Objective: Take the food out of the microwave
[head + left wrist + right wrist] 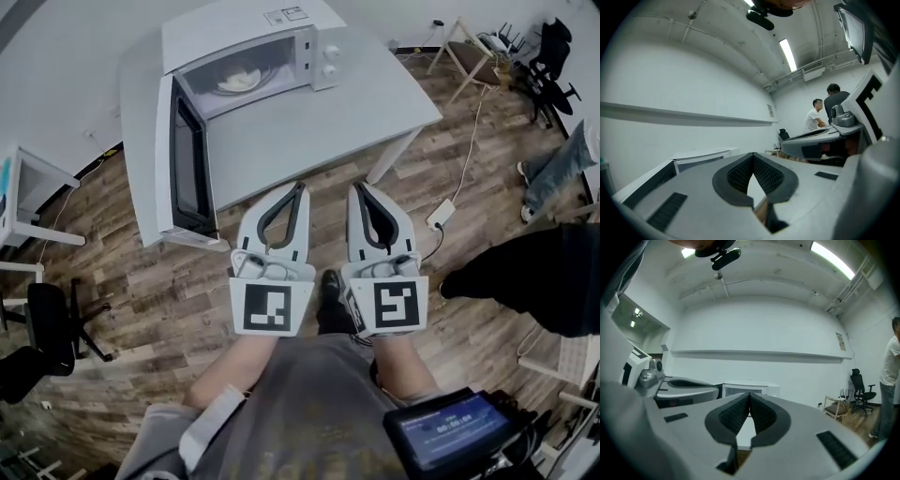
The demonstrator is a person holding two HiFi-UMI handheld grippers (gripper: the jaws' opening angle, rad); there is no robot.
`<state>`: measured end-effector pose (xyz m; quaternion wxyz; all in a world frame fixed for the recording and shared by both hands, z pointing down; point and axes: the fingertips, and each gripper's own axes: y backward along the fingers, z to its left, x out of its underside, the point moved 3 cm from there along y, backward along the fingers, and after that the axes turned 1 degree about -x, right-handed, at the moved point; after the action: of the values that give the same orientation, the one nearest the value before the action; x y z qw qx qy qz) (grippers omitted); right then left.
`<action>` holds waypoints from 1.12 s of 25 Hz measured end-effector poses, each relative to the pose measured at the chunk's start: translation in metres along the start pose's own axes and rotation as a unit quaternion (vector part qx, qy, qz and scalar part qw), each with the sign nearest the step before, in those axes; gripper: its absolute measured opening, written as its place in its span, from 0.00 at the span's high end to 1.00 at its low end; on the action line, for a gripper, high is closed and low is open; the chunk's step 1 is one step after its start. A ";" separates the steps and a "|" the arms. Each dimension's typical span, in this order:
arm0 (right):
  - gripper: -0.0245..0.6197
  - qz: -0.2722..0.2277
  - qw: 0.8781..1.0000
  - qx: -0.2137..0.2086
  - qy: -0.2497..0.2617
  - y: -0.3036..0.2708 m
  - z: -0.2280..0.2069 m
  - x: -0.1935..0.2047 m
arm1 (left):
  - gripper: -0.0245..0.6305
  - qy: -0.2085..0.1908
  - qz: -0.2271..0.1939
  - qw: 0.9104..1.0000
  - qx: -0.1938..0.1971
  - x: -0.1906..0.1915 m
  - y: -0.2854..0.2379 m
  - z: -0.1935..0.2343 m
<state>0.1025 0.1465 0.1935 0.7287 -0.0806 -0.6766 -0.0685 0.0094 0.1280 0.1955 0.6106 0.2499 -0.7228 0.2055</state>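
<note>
A white microwave (253, 56) stands at the back of a white table (319, 131), its door (186, 164) swung wide open to the left. Inside it lies a pale plate of food (239, 79). My left gripper (300, 187) and right gripper (359, 189) hover side by side over the table's near edge, both well short of the microwave. Each is shut with nothing between its fingers. The left gripper view has the left gripper (753, 155) with tips together and the microwave (701, 159) beyond at the left. The right gripper (749, 394) points level at the microwave (745, 390).
The open door juts past the table's front left corner. A power adapter (441, 214) and its cable lie on the wood floor at the right. A wooden chair (469, 56) and office chairs (548, 56) stand at the back right. A person's leg (558, 169) is at the right edge.
</note>
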 end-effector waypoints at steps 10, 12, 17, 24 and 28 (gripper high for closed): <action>0.95 -0.016 0.996 -0.084 0.006 -0.075 -0.056 -0.010 | 0.95 -0.012 0.010 0.998 -0.068 -0.009 -0.082 0.008; 0.95 -0.021 0.995 -0.094 0.009 -0.085 -0.067 -0.013 | 0.95 -0.014 0.005 0.997 -0.081 -0.014 -0.094 0.010; 0.95 -0.037 0.991 -0.130 0.013 -0.110 -0.072 -0.021 | 0.95 -0.028 0.000 0.993 -0.117 -0.022 -0.107 0.023; 0.95 -0.043 0.983 -0.176 0.005 -0.142 -0.053 -0.022 | 0.95 -0.047 0.011 0.985 -0.163 -0.022 -0.106 0.056; 0.95 -0.043 0.980 -0.195 0.011 -0.168 -0.038 -0.020 | 0.95 -0.032 0.016 0.981 -0.191 -0.009 -0.107 0.088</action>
<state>0.1029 -0.0256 0.1749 0.7027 -0.1914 -0.6451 -0.2312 0.0077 -0.0084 0.1705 0.6203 0.1236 -0.7719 0.0649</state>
